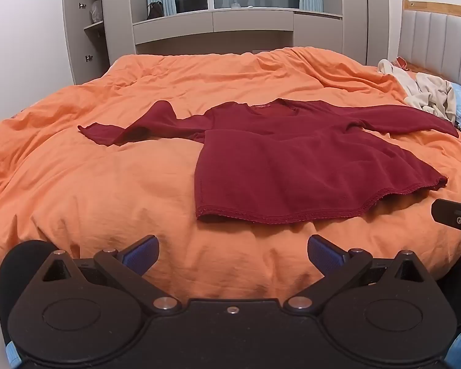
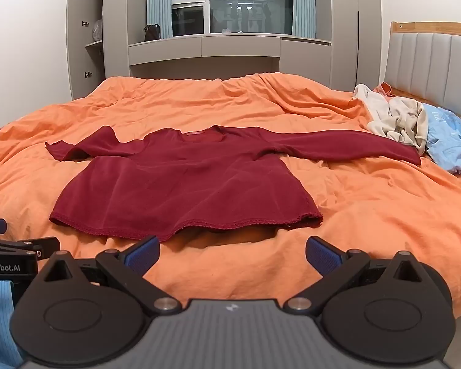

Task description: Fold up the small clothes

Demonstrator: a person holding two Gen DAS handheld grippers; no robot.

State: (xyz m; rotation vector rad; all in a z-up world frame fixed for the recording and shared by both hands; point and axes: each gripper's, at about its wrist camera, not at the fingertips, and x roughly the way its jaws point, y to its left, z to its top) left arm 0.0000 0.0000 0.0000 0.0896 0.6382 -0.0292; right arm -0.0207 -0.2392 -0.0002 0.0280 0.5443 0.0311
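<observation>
A dark red long-sleeved top [image 1: 292, 160] lies spread flat on the orange duvet [image 1: 107, 190], hem toward me, both sleeves stretched out sideways. It also shows in the right wrist view [image 2: 187, 184]. My left gripper [image 1: 233, 253] is open and empty, hovering above the duvet just short of the hem's left part. My right gripper [image 2: 233, 253] is open and empty, just short of the hem's right part. Part of the right gripper shows at the right edge of the left wrist view [image 1: 455, 215].
A heap of cream clothes [image 2: 393, 117] and a light blue garment [image 2: 448, 141] lie at the right by the padded headboard [image 2: 430, 61]. Grey cabinets and a window [image 2: 230, 3] stand beyond the bed. The duvet [image 2: 368, 209] is rumpled.
</observation>
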